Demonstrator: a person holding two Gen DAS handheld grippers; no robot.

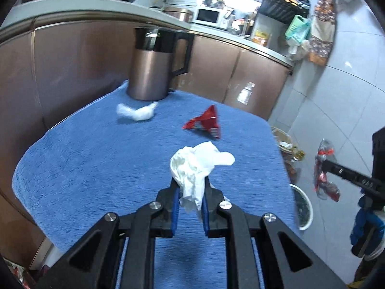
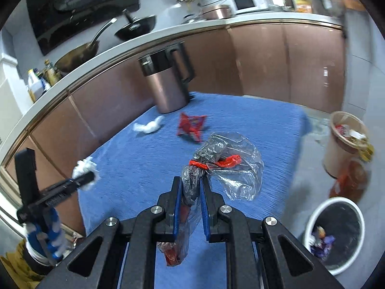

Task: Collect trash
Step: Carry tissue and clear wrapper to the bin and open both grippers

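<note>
In the left wrist view my left gripper [image 1: 190, 183] is shut on a crumpled white tissue [image 1: 192, 161], held above the blue towel-covered table [image 1: 96, 163]. The right wrist view shows my right gripper [image 2: 191, 180] shut on a clear plastic bag [image 2: 238, 168] tied with red string, also above the table [image 2: 134, 168]. Each gripper shows in the other's view: the right gripper [image 1: 336, 168] with its bag [image 1: 323, 175] off the table's right side, the left gripper [image 2: 83, 180] with its tissue [image 2: 84, 166] at the left. On the cloth lie a red wrapper [image 1: 205, 121] [image 2: 191, 126] and a second white tissue [image 1: 137, 112] [image 2: 149, 126].
A copper-coloured jug [image 1: 154, 72] [image 2: 168, 89] with a black handle stands at the table's far edge. On the floor to the right are a white-rimmed bin with a black liner [image 2: 336, 231] [image 1: 304, 207], a beige bin full of rubbish [image 2: 346, 134] and an orange bag [image 2: 349, 180]. Kitchen cabinets [image 2: 264, 60] run behind.
</note>
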